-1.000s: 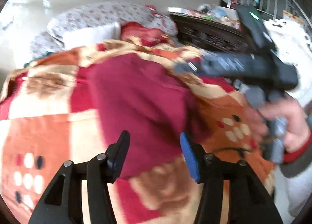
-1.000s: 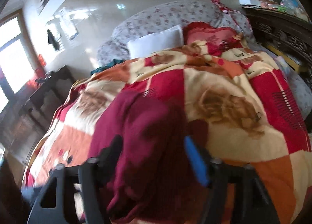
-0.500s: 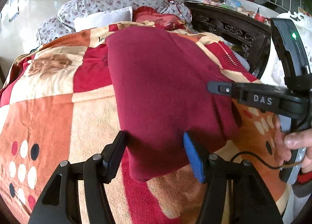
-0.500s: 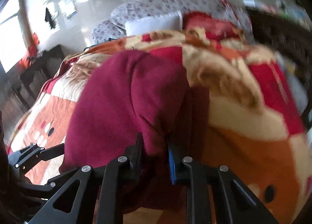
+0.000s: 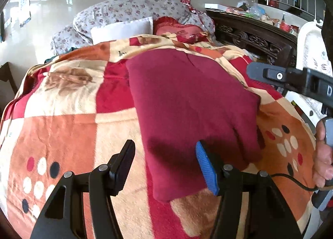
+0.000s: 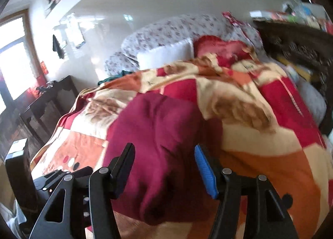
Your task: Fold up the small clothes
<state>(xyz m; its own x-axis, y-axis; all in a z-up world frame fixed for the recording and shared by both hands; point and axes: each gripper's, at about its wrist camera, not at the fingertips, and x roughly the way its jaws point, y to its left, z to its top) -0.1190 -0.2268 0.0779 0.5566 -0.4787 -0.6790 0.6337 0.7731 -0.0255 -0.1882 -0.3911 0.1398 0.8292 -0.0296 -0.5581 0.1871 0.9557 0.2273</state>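
Maroon garment (image 5: 187,101) on blanket (image 5: 62,131): soft, light, limp; take near hem corners. Left gripper (image 5: 165,164) fingers spread; right gripper (image 6: 164,166) just reopened, holding nothing.

garment (image 5: 187,101): maroon | blanket (image 5: 62,126): orange-cream-red checks, dots | pillow (image 5: 122,29): white | bedding (image 5: 129,8): grey floral

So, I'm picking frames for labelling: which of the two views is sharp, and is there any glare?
Left wrist view: sharp; the maroon garment and patterned blanket show crisp edges, with glare on the glossy wall behind the bed. Right wrist view: motion-blurred, mostly toward the right side, and the window at left is blown out.
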